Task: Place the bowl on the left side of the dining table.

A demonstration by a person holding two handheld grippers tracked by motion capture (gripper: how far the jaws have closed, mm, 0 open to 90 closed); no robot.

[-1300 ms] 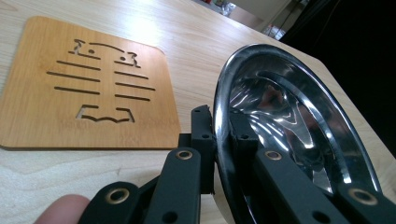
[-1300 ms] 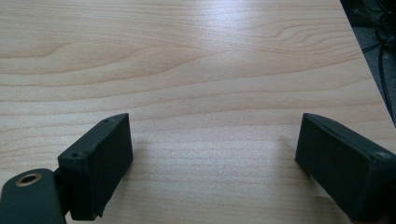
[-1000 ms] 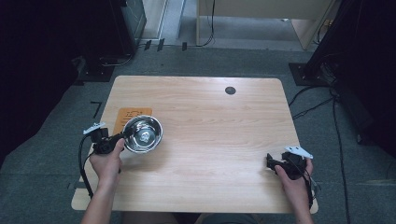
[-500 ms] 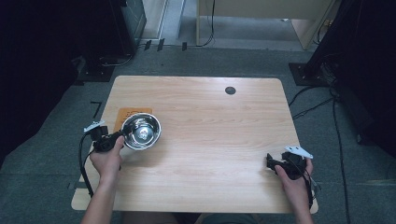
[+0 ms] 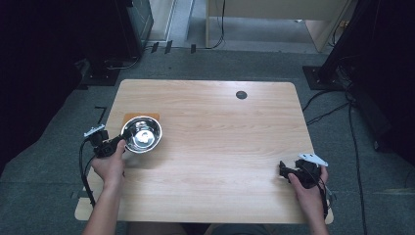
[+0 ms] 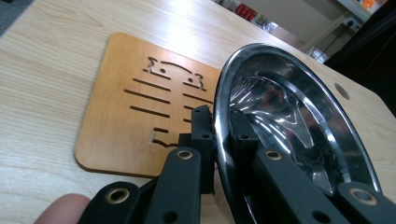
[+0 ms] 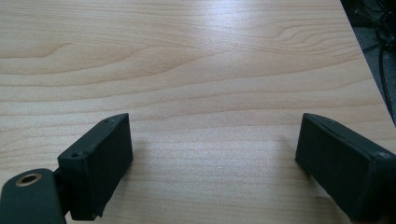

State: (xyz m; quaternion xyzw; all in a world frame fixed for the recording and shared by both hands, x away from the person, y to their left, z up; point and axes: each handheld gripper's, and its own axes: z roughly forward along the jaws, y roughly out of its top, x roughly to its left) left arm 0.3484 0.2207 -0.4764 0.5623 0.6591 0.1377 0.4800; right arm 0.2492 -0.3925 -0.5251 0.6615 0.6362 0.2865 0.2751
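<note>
One shiny steel bowl [image 6: 289, 116], mirror-polished, rim pinched by left tongs [image 6: 219, 140].

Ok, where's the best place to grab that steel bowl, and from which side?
Take the steel bowl by its thin rolled rim, coming from its left edge, one finger inside and one outside. The round body is too wide to span; the rim gives a narrow lip. The left gripper is shut on the rim there, beside the wooden trivet.

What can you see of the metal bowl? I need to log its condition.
The metal bowl is round, shiny steel with a rolled rim and mirror-like inside, seemingly empty. The left gripper pinches its rim, one of the fingers outside, the other inside. It sits tilted, partly over the orange wooden trivet near the table's left edge.
</note>
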